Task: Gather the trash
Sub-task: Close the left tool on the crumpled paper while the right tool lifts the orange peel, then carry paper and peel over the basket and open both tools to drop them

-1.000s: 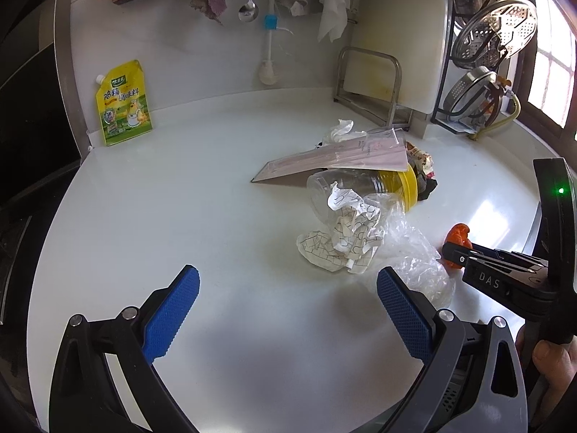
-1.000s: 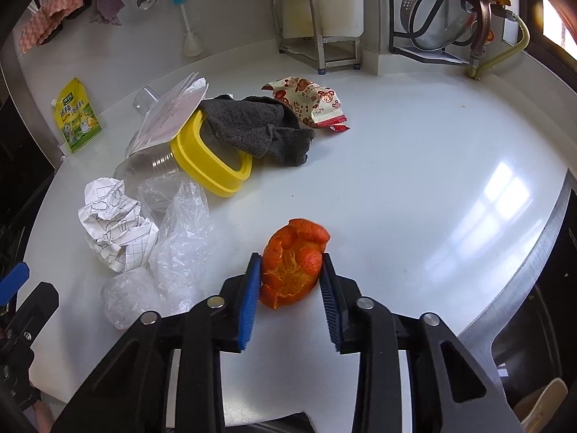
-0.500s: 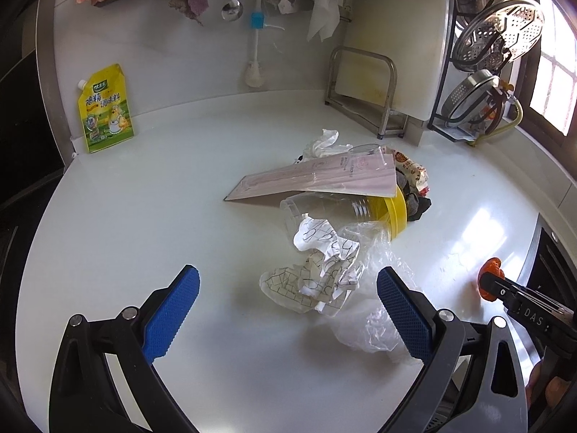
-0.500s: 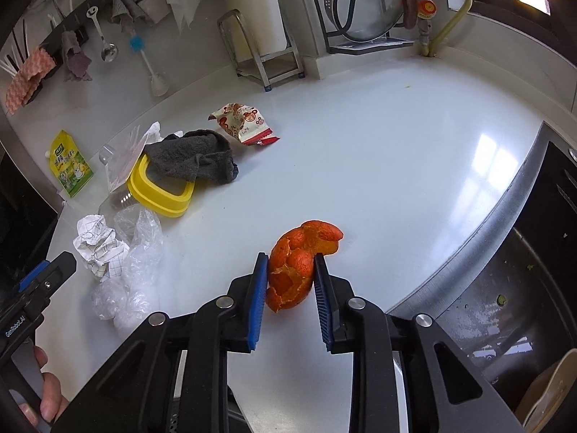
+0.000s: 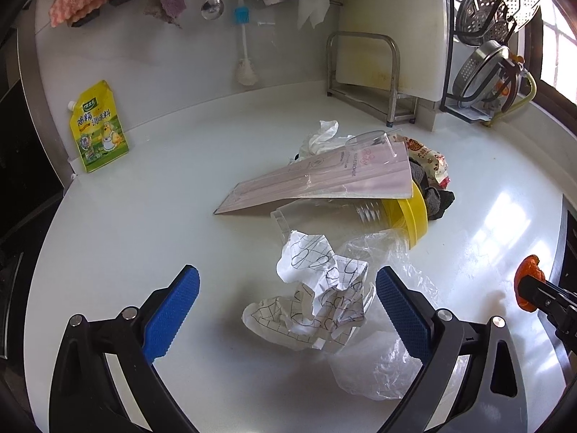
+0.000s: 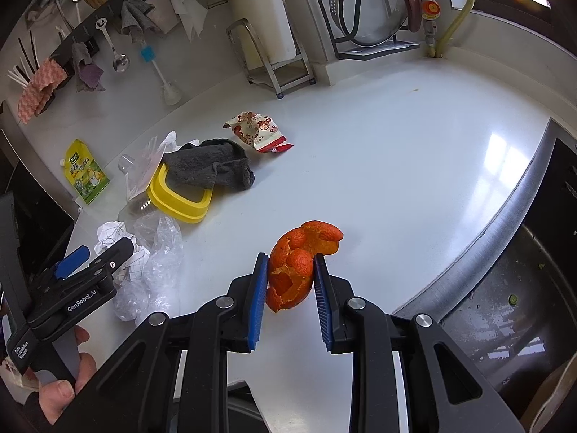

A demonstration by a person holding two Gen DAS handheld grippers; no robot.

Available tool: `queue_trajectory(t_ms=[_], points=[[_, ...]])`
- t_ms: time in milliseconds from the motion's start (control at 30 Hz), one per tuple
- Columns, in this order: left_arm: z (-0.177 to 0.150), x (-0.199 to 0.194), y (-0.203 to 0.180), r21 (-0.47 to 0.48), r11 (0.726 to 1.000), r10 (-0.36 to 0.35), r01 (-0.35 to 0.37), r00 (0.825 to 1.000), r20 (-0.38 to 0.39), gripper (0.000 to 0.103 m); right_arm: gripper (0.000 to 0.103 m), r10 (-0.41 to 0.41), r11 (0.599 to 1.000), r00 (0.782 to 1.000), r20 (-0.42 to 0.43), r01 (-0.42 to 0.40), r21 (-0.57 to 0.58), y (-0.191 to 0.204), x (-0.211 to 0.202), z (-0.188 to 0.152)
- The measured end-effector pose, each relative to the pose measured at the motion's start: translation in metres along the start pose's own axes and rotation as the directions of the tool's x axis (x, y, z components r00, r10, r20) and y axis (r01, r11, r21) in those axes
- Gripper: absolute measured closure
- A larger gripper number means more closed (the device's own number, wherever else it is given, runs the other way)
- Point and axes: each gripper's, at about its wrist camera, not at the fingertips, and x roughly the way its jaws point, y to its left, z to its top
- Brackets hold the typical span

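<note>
My right gripper (image 6: pixel 290 270) is shut on an orange peel (image 6: pixel 295 263) and holds it above the white counter (image 6: pixel 396 166); the peel also shows at the right edge of the left wrist view (image 5: pixel 527 281). My left gripper (image 5: pixel 286 292) is open just above a crumpled checked paper (image 5: pixel 321 288), which lies beside a clear plastic bag (image 5: pixel 378 353). Behind them lie a clear bottle with a yellow lid (image 5: pixel 411 216), a pink flat packet (image 5: pixel 324 180), a grey cloth (image 6: pixel 209 166) and a snack wrapper (image 6: pixel 258 131).
A yellow seasoning pouch (image 5: pixel 99 126) leans on the back wall. A metal rack (image 5: pixel 364 75) with a board and a pot rack (image 5: pixel 494 54) stand at the back right. A sink (image 6: pixel 512 288) lies beyond the counter's right edge. Utensils and cloths hang on the wall.
My right gripper has lifted the orange peel off the counter and pulled back to the right. My left gripper has moved in over the crumpled paper, still open.
</note>
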Motion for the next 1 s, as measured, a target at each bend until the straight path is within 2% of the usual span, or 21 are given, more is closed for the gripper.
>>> queue_trajectory(t_ms=[33,200,267,300,500,667,833,1000], points=[[0.000,0.001,-0.001,0.009,1.000,0.004,-0.004,1.000,0.004,0.012,0.078,0.000,1.000,1.000,0.000,0.000,0.000,0.000,0.000,0.000],[-0.005,0.010,-0.004,0.031,0.999,-0.016,0.017,0.999,-0.042,0.045,0.078,-0.005,1.000,1.000,-0.004,0.005,-0.008,0.001,0.001,0.000],[-0.007,0.012,0.000,0.020,0.999,-0.032,0.033,0.998,-0.051,0.063,0.078,-0.005,1.000,1.000,-0.007,0.005,-0.008,0.001,0.002,0.000],[-0.007,0.012,0.002,0.011,0.999,-0.044,0.045,0.998,-0.054,0.066,0.078,-0.005,1.000,1.000,-0.008,0.004,-0.009,0.001,0.003,0.000],[-0.001,-0.002,0.016,-0.004,0.999,-0.043,0.043,0.999,-0.013,0.072,0.078,-0.016,1.000,1.000,-0.006,0.016,-0.019,0.003,0.004,-0.001],[-0.004,-0.028,0.025,0.007,0.999,-0.033,0.032,0.999,0.022,0.072,0.078,-0.016,0.999,1.000,-0.007,0.016,-0.031,0.007,0.001,-0.005],[-0.026,-0.055,0.028,0.027,0.999,-0.028,0.027,0.999,0.032,0.072,0.078,-0.008,0.999,1.000,0.008,0.008,-0.048,0.016,-0.019,-0.020],[-0.054,-0.089,0.024,0.047,0.998,-0.050,0.048,0.998,0.048,0.072,0.078,0.001,0.999,1.000,0.025,0.000,-0.054,0.029,-0.049,-0.051]])
